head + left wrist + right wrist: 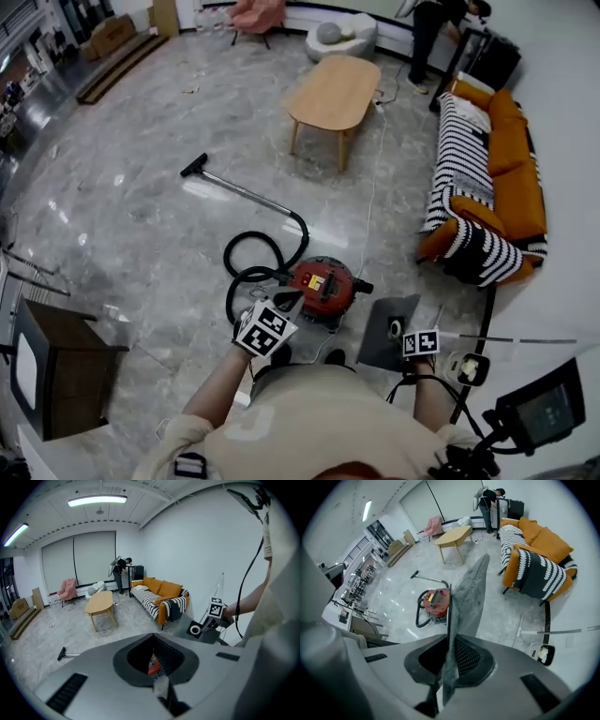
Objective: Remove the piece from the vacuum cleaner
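The red vacuum cleaner (322,284) sits on the marble floor just ahead of me. Its black hose (253,262) loops to the left, and a wand runs out to the floor head (194,166). My right gripper (409,337) is shut on a flat grey filter piece (382,330) with a round collar, held off to the right of the vacuum. In the right gripper view the grey mesh piece (469,597) stands up between the jaws, hiding part of the vacuum cleaner (437,601). My left gripper (289,300) hovers at the vacuum's near side, shut, with nothing in it.
A wooden coffee table (335,91) stands farther out. To the right is an orange sofa (511,183) with a striped blanket. A person (431,28) bends over at the back wall. A dark cabinet (61,366) is at my left and a thin rod (511,339) lies at my right.
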### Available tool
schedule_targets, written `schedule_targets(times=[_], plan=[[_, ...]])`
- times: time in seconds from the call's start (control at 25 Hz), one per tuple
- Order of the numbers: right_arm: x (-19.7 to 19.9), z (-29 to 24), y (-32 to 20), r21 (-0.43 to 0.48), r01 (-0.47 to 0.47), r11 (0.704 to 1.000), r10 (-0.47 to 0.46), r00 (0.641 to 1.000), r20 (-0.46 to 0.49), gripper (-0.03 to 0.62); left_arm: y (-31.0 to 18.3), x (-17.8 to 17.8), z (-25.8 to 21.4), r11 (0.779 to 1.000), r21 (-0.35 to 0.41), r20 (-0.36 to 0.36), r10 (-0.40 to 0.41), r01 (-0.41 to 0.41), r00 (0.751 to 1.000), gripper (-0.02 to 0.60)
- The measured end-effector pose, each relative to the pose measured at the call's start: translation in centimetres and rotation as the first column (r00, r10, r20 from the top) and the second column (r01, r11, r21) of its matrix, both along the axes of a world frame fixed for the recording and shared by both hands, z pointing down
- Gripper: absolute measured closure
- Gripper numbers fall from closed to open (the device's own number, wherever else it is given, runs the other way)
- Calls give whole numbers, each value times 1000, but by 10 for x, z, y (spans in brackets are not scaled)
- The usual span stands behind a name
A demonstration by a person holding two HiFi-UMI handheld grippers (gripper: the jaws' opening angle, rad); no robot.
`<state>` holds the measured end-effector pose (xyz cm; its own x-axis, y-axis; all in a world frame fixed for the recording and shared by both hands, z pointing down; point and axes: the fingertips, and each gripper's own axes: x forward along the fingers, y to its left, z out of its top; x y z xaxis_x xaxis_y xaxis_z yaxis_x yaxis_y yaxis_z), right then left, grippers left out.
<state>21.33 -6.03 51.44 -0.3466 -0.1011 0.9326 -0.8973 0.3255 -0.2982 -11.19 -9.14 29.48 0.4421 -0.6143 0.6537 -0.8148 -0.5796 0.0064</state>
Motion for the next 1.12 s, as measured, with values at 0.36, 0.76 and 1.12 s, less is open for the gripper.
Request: schedule_targets(times=[0.36,0.76,1.12], plan=[[-82,-63,3,163,-31,986,27,999,27,568,0,-83,-9,999,44,-2,19,-19,1000,577],[-110,-135,-2,344,-170,924,157,985,67,568,-8,-77,-20,980,159,-50,131,-121,990,577],[-148,-170,20,368,-271,889,226,961,161,568,8,-77,-1,969,129,-135,228,-211,964,577]])
